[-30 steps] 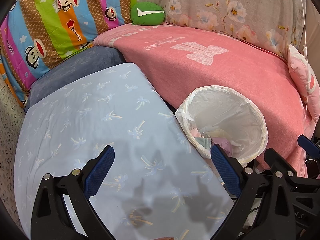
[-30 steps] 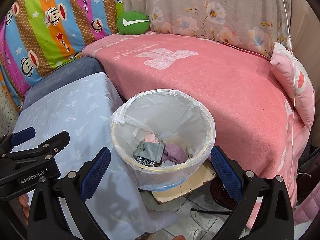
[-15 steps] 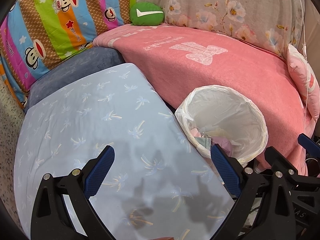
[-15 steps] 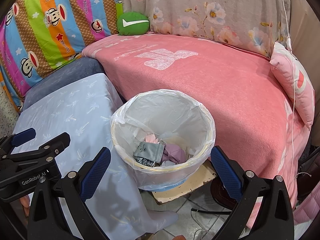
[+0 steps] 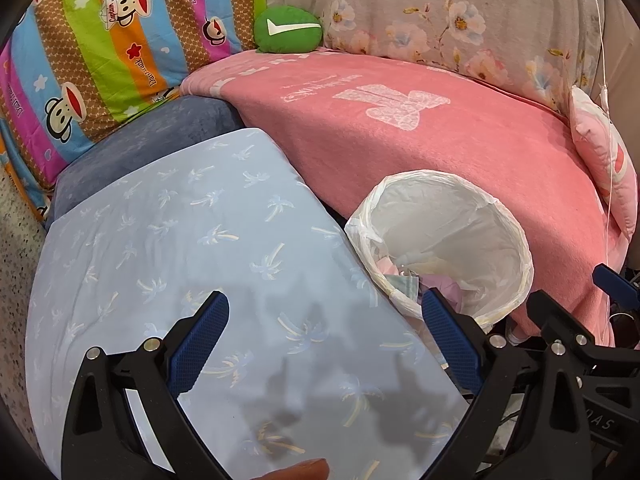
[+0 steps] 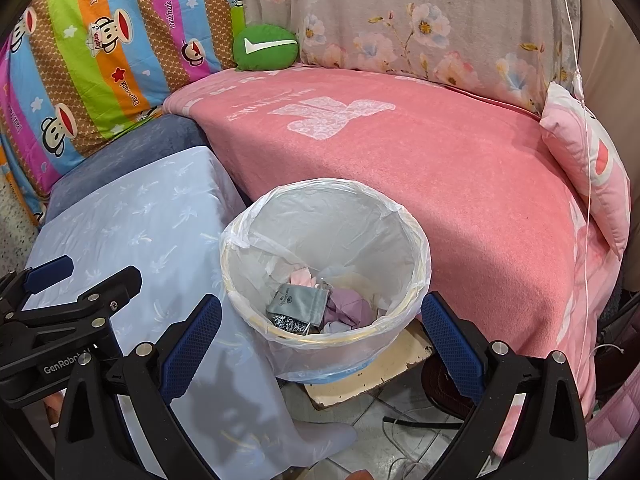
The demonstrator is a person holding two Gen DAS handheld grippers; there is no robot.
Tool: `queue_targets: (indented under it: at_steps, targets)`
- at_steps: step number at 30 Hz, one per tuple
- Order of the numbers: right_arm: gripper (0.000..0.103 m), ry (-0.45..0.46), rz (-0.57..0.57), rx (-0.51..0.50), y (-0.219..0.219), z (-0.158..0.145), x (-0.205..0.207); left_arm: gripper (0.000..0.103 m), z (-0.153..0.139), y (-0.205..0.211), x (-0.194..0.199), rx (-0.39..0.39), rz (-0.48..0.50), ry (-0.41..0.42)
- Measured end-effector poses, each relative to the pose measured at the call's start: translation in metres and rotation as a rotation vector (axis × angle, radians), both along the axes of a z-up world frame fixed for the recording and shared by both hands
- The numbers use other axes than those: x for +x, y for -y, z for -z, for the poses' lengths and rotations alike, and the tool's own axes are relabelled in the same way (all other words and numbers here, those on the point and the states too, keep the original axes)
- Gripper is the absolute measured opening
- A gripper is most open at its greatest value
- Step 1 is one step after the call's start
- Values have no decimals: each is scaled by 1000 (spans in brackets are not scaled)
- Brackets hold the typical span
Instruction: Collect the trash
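Both the left gripper (image 5: 322,342) and right gripper (image 6: 320,342) hang spread and empty, the lined bin (image 6: 326,264) just ahead of the right one already holding the trash (image 6: 316,306), so nothing needs gripping.

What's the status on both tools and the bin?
Left tool open, empty. Right tool open, empty, above the bin. Trash sits inside. Nothing blocking.

Bin (image 6: 326,216) stands on a board (image 6: 372,372) on the floor, between the cloth-covered table (image 6: 136,224) at left and the blanket-covered sofa (image 6: 440,152) behind and right. Trash (image 6: 316,306) lies in the bin. Cushion (image 6: 266,47) rests at the sofa's rear.
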State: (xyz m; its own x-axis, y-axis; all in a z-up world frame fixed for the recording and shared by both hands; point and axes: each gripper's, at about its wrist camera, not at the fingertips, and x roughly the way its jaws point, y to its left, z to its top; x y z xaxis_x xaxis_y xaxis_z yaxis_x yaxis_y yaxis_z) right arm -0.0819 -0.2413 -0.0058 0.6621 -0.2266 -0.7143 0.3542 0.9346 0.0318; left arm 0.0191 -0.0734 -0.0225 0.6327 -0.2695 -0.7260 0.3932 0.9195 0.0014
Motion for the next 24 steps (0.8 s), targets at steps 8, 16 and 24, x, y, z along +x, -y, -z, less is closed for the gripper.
queue_targets:
  at_steps: [8,16,24]
  targets:
    - [98,-2,-3,4,-1,3,1,95,3,2,0,11,-16,3]
    - [98,-3,3,7,-1,6,1,95,3,2,1,15,-13,6]
    - [98,-3,10,14,2,9,1,96,3,4,0,29,-20,25]
